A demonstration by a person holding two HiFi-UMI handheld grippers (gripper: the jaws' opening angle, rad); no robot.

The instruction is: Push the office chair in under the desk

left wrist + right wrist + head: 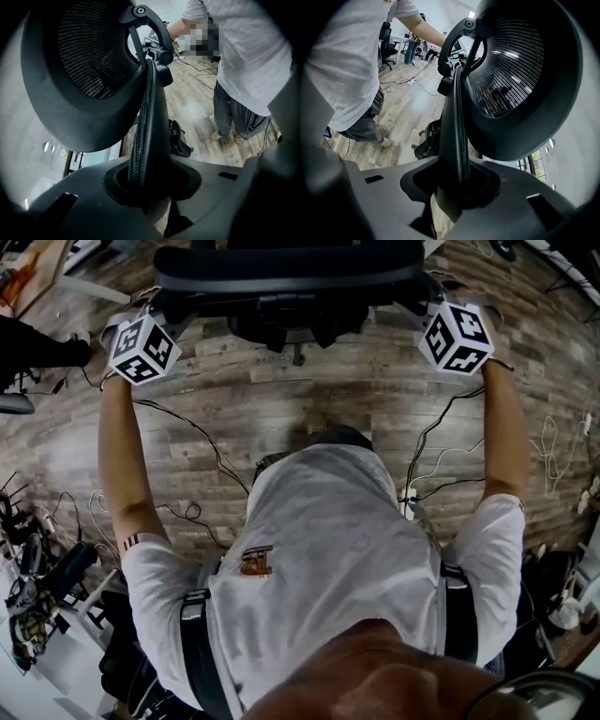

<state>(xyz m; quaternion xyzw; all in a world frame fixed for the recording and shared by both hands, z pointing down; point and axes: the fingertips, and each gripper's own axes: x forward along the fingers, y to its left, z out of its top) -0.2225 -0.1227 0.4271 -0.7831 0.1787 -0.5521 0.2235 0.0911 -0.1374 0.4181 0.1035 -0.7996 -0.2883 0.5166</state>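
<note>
Left hand-held gripper (145, 180): clamped on the backrest rim (143, 126), left side of the office chair (286, 282).
Right hand-held gripper (457, 183): same, clamped on the right-side rim, beside the curved mesh panel (520, 79).
Chair position: on the wood floor (281, 399) straight ahead of us, back facing us, both arms stretched out to it.
Tabletop: we can't see it in any view.
Handling: we'd expect a stiff frame, soft mesh and fair weight, but easy rolling; likely to swivel if the 2 pushes are uneven.
Hold: rigid rim at matched height on the 2 sides, not the mesh.
Risk: cables (187, 432) trail on the floor between us and the chair; could catch our feet.
</note>
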